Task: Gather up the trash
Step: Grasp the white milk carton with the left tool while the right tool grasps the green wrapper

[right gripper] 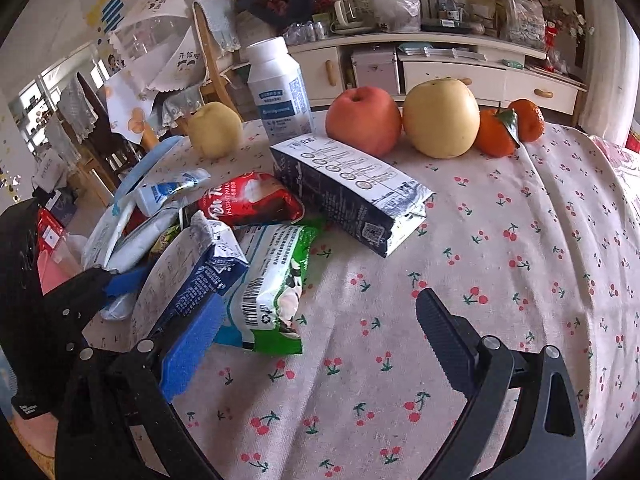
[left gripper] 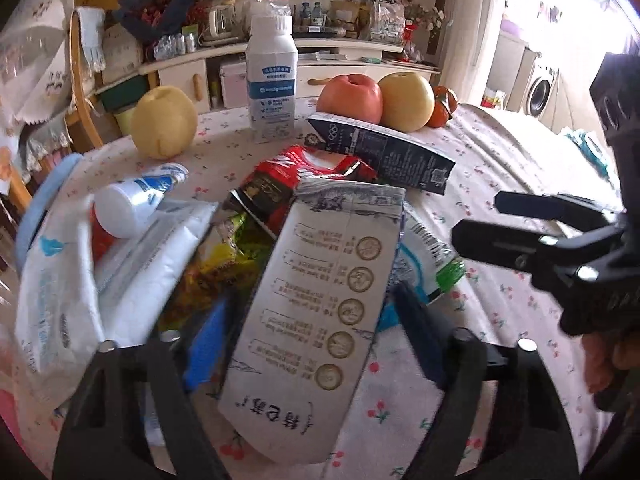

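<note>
A pile of trash lies on the cherry-print tablecloth [right gripper: 500, 248]. On top is a white milk carton [left gripper: 320, 300], tilted, with its dark blue side [right gripper: 200, 276] showing in the right wrist view. My left gripper [left gripper: 308, 308] straddles this carton; the blue pad [left gripper: 208, 344] sits at its left edge, the other finger stands just off its right edge, so the jaws are open. Under it lie a red packet [left gripper: 304, 172] and a green-and-white packet [right gripper: 276, 280]. My right gripper [right gripper: 320, 300] hovers open and empty over the cloth, to the right of the pile.
A second dark blue carton [right gripper: 348, 196] lies behind the pile. An upright white bottle [left gripper: 272, 80], two pears, an apple [right gripper: 362, 120] and tangerines [right gripper: 508, 124] stand further back. A wipes pack [left gripper: 60, 292] and a small white bottle [left gripper: 132, 200] lie at the left table edge.
</note>
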Action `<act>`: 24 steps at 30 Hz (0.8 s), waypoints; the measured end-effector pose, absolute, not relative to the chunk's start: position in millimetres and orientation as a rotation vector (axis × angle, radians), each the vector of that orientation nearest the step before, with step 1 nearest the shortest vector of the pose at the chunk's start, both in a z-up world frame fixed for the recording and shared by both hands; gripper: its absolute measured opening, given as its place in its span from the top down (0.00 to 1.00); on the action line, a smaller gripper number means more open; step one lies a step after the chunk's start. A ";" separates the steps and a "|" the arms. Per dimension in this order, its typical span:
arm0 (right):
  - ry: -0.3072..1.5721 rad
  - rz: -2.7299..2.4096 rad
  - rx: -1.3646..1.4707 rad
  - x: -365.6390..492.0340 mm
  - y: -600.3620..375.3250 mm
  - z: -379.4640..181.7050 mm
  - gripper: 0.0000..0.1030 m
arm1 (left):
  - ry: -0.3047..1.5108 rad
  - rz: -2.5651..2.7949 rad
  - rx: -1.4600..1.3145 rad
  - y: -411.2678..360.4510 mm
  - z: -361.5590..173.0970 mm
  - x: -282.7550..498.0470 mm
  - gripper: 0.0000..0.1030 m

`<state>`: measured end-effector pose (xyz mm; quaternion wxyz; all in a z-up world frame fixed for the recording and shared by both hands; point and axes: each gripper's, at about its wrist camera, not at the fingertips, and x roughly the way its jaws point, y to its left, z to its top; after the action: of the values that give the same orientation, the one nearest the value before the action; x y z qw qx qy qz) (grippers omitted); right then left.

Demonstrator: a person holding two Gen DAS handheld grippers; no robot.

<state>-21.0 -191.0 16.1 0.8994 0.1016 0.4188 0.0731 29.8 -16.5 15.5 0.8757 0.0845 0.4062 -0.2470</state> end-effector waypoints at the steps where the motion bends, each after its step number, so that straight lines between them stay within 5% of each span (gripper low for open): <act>1: 0.866 0.152 0.206 -21.1 -189.2 16.3 0.07 | 0.850 -0.524 0.172 -18.0 15.5 28.4 0.29; 6: 0.860 0.148 0.167 -23.5 -183.2 17.5 0.07 | 0.855 -0.542 0.137 -17.7 19.1 24.1 0.38; 24: 0.844 0.155 0.196 -15.1 -173.4 13.3 0.07 | 0.830 -0.438 -0.033 35.9 42.0 0.3 0.39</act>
<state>-15.1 -173.4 13.3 0.9046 0.0951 0.4086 0.0750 0.3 35.9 42.0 0.8919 -0.0161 0.3997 -0.2109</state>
